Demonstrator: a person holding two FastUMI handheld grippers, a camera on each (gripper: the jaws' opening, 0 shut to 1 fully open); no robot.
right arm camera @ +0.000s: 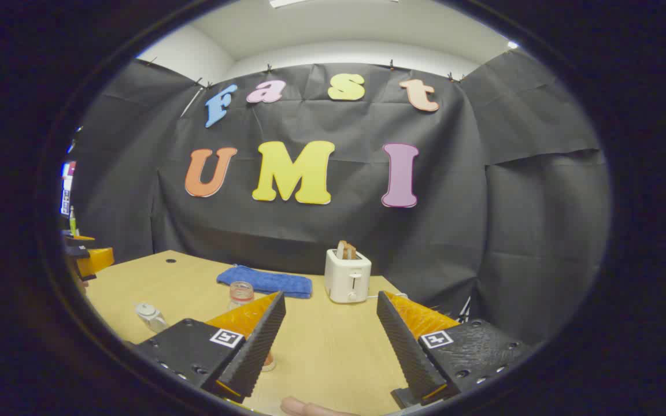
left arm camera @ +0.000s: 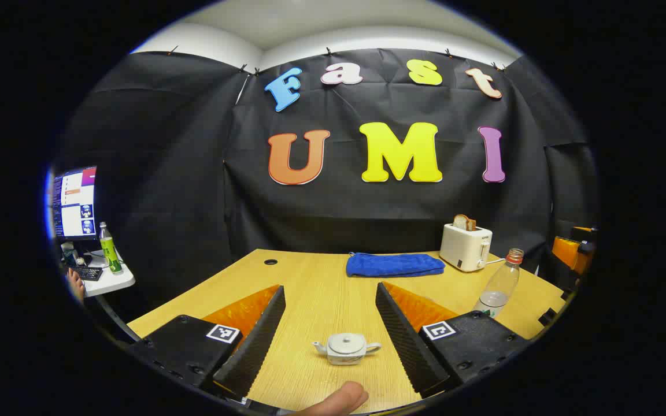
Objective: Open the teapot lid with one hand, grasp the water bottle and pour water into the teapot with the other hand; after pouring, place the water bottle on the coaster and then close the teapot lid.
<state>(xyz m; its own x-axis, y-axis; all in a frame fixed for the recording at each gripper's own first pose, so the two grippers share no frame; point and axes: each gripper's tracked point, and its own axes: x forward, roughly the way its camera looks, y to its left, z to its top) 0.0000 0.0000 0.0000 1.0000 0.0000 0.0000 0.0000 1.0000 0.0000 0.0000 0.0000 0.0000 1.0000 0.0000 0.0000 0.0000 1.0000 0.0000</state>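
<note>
The small white ceramic teapot (left arm camera: pixel 347 348) is sitting on the pale wooden table (left arm camera: pixel 321 289) with its lid on, directly ahead of the left gripper (left arm camera: pixel 328 329) and framed between its two fingers, which are standing wide apart and touching nothing. A fingertip (left arm camera: pixel 336 400) of the person holding that gripper is poking in at the bottom edge of the left gripper view.

The right gripper (right arm camera: pixel 330 341) is likewise hanging over the table with its fingers spread apart and gripping nothing. Just beyond its left-hand finger, the clear plastic water bottle with the reddish cap (right arm camera: pixel 241 293) is standing upright, partly hidden by that finger; in the left gripper view the same bottle (left arm camera: pixel 499 284) is standing to the right of the teapot, well apart from it.

Farther back, a folded blue cloth (left arm camera: pixel 394 264) is lying near the table's far edge, and a white toaster with bread slices in it (left arm camera: pixel 466 245) is standing just beside it. Off to the left, a lit computer monitor (left arm camera: pixel 74 202) and a green-labelled bottle (left arm camera: pixel 108 249) are resting on a small side desk.
</note>
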